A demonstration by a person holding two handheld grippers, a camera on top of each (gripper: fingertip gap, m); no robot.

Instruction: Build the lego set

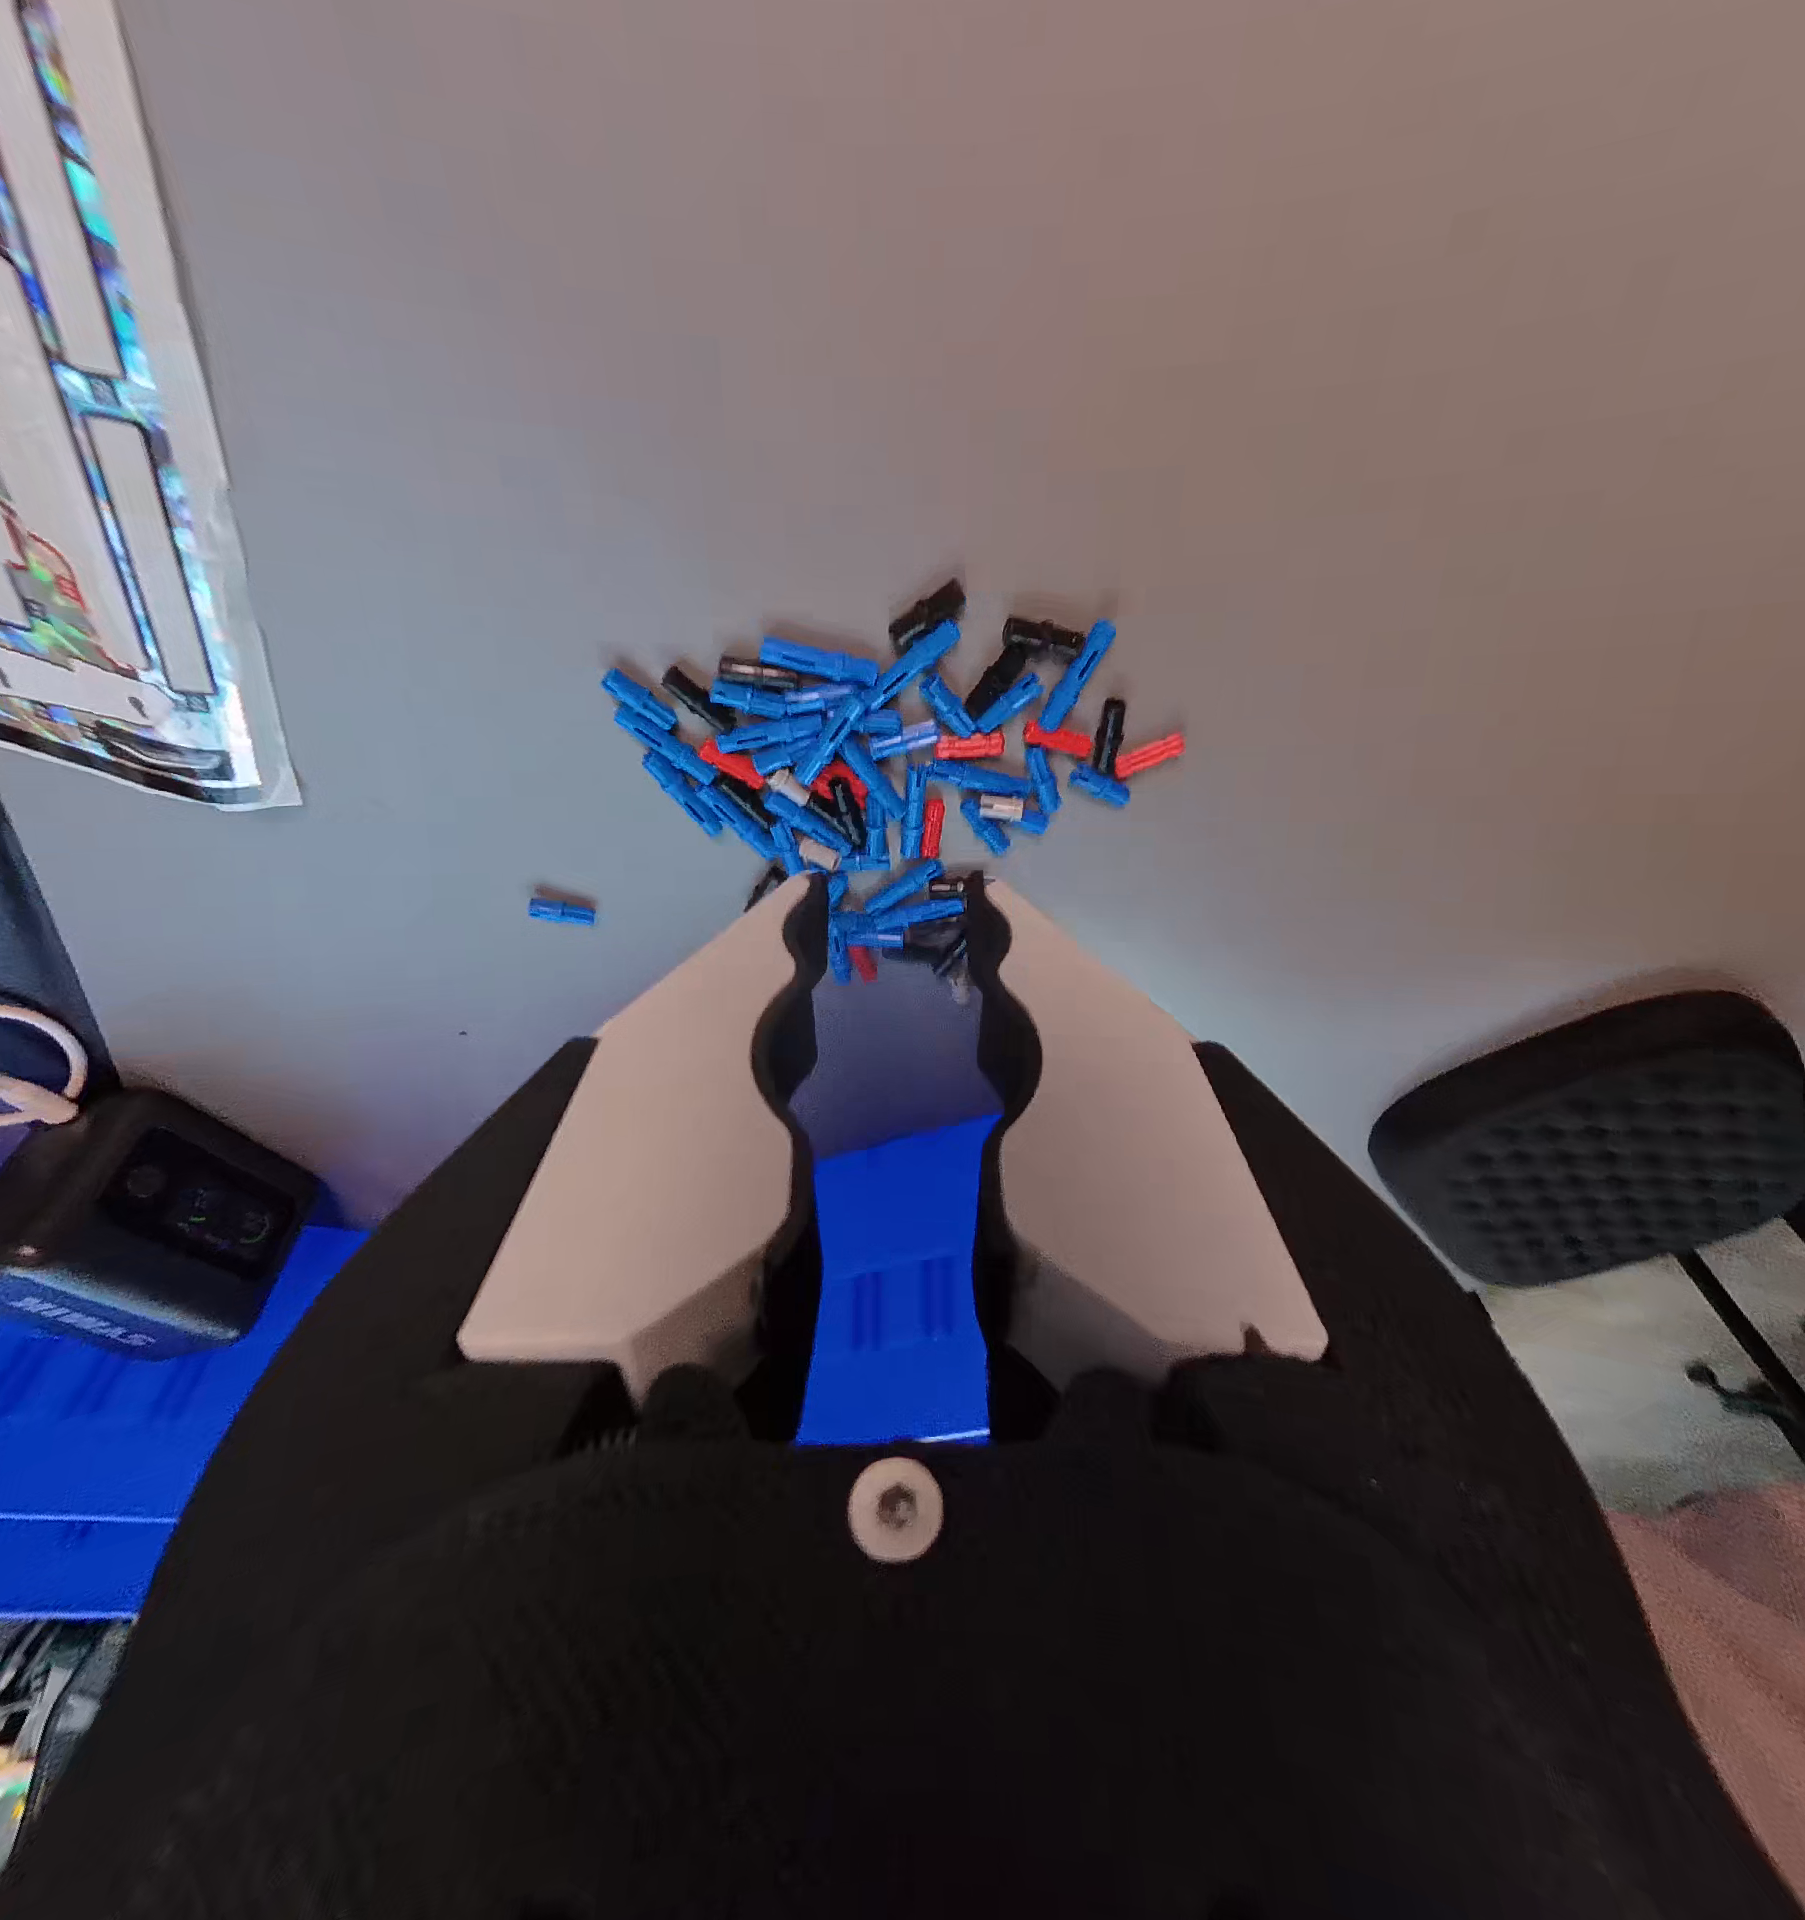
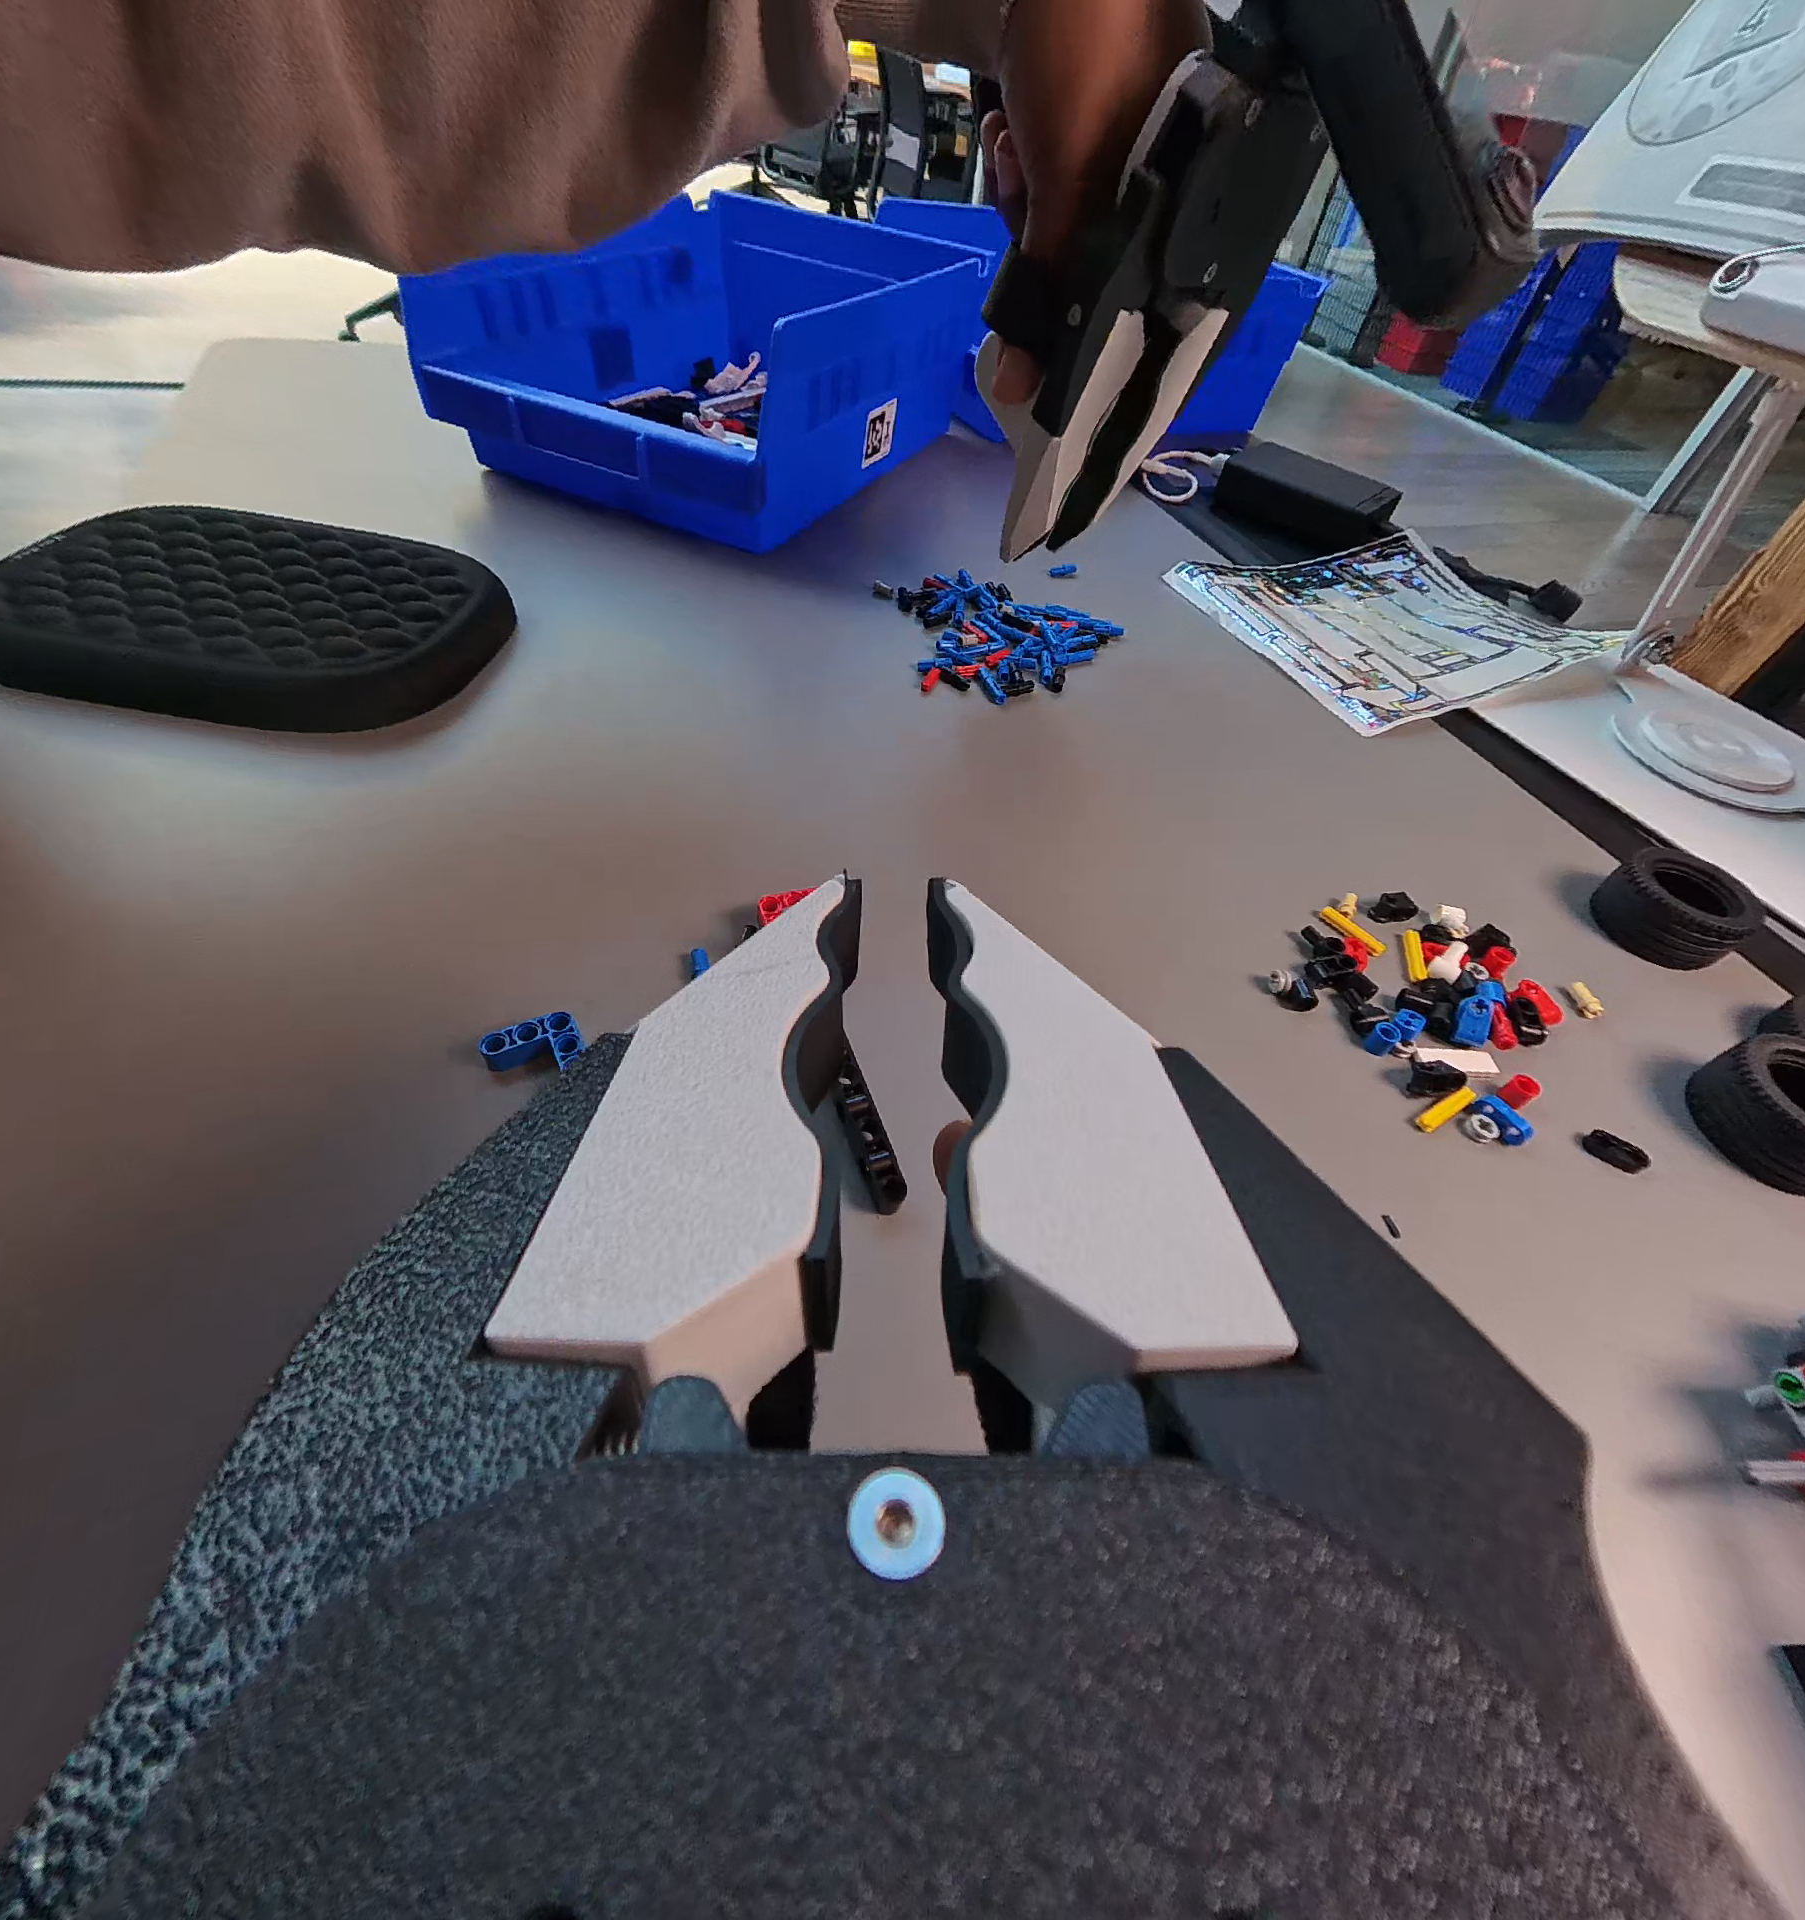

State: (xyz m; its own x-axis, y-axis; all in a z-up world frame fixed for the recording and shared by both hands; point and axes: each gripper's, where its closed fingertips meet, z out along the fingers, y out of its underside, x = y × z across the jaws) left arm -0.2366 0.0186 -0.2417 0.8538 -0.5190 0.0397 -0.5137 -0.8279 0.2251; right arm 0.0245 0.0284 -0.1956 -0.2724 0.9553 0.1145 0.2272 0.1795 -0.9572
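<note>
Building barely begun: parted, empty left gripper (image 1: 896,883) over heap of loose blue, black and red plastic pins (image 1: 877,748); right gripper (image 2: 893,883) slightly open, empty.

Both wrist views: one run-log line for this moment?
left gripper: open, above pin pile | right gripper: open, empty, over table

The black box (image 1: 113,1236) at the bench edge bears pale lettering along its front, seen upside down. The blue bin (image 2: 711,364) carries a small square tag (image 2: 879,433) with a black code pattern. The printed sheet (image 2: 1386,634) seems to bear only drawings; any writing on it is too small to make out.
</note>
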